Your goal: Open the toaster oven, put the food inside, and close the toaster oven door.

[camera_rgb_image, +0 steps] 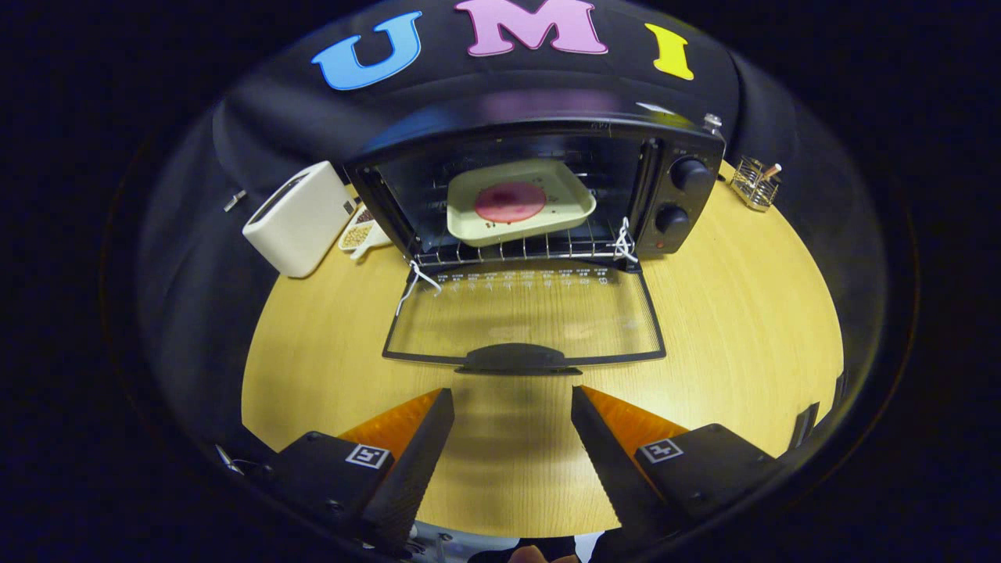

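The black toaster oven [680, 199] stands at the back of the wooden table [743, 328] with its glass door [524, 320] folded down flat toward me. A cream square plate [520, 205] with a round pink slice of food [510, 202] rests on the wire rack [516, 249] inside. The door's dark handle [512, 358] lies just ahead of my fingers. My gripper [512, 399] is open above the bare table, nothing between its fingers.
A white toaster [297, 219] stands left of the oven, with a small dish of grains [361, 233] between them. A small wire holder [755, 184] sits at the back right. Two knobs [682, 195] are on the oven's right panel.
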The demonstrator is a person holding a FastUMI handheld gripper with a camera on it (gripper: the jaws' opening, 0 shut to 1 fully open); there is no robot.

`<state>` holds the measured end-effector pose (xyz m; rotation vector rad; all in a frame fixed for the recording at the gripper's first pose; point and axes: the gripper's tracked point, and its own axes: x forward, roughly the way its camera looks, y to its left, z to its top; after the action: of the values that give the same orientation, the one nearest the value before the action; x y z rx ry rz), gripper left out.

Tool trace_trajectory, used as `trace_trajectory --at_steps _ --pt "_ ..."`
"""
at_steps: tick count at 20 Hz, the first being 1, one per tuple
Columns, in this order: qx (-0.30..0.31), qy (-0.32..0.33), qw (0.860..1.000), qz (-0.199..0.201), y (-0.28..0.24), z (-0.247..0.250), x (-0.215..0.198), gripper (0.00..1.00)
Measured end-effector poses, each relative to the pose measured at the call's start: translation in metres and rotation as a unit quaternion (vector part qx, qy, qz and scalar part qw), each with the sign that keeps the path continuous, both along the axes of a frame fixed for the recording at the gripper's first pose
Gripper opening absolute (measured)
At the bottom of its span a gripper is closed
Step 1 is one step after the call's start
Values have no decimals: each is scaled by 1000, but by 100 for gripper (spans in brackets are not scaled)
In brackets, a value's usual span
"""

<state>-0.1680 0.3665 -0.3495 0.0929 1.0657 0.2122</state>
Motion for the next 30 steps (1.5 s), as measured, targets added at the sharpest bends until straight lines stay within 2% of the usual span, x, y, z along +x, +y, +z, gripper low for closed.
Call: trace_trajectory --at_steps 8,15,21,30 --pt "-56 29 998 2 4 -50 7 100" --pt "-73 42 996 -26 2 -77 28 100" --pt "-66 21 997 -30 2 -71 30 100" --pt "-22 -44 999 -24 1 -30 29 100"
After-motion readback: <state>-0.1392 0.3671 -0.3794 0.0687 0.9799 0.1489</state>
